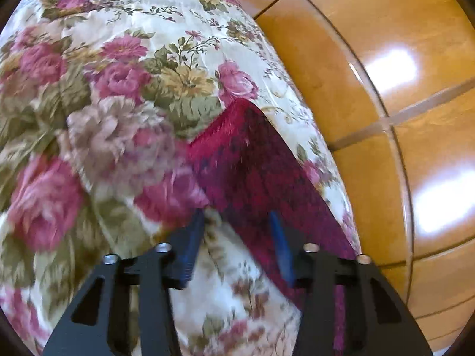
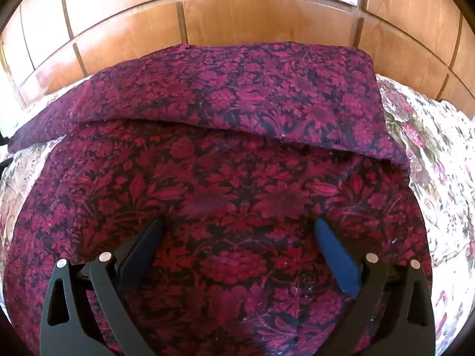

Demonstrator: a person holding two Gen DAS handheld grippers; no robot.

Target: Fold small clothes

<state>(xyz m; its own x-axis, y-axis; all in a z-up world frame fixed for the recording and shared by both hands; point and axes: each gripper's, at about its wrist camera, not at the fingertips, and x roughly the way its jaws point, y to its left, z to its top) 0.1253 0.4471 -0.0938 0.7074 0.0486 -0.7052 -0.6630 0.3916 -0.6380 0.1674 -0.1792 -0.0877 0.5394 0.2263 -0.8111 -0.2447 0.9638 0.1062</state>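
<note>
A dark red and black floral cloth (image 2: pixel 237 184) lies flat on a cream bed cover with pink roses (image 2: pixel 430 148). Its far edge is folded back toward me as a paler purple band (image 2: pixel 237 89). My right gripper (image 2: pixel 239 225) is open and empty, its fingers spread wide just above the middle of the cloth. In the left wrist view a corner of the same cloth (image 1: pixel 255 163) points away over the rose cover (image 1: pixel 118 89). My left gripper (image 1: pixel 237 225) is open; its right finger is over the cloth's edge and its left finger over the cover. The view is blurred.
A glossy wooden headboard with panel grooves (image 2: pixel 237 20) stands right behind the bed and also fills the right of the left wrist view (image 1: pixel 400 89). The rose cover reaches past the cloth on both sides.
</note>
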